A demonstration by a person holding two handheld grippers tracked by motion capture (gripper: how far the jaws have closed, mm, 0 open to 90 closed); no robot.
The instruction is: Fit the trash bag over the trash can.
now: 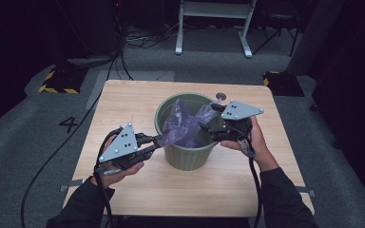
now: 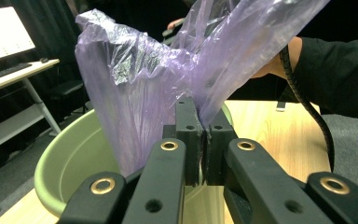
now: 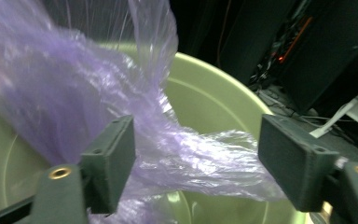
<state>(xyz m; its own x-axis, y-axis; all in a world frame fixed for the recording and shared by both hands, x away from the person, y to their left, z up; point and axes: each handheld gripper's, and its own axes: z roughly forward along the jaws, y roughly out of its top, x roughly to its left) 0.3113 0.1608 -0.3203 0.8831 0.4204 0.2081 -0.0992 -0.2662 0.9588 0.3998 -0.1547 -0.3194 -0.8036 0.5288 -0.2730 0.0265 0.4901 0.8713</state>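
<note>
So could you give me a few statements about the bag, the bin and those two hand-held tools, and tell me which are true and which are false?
1. The left tool is clamped shut on the purple plastic bag. True.
2. The right tool is also clamped tight on the bag. False: its jaws stand apart, with the plastic lying loose between them.
3. The green bin stands upright on the wooden table. True.
4. The bag is neatly folded over the whole rim of the bin. False: it sticks up crumpled out of the bin's mouth.
5. The bin lies tipped on its side. False: it stands upright, mouth upward.
</note>
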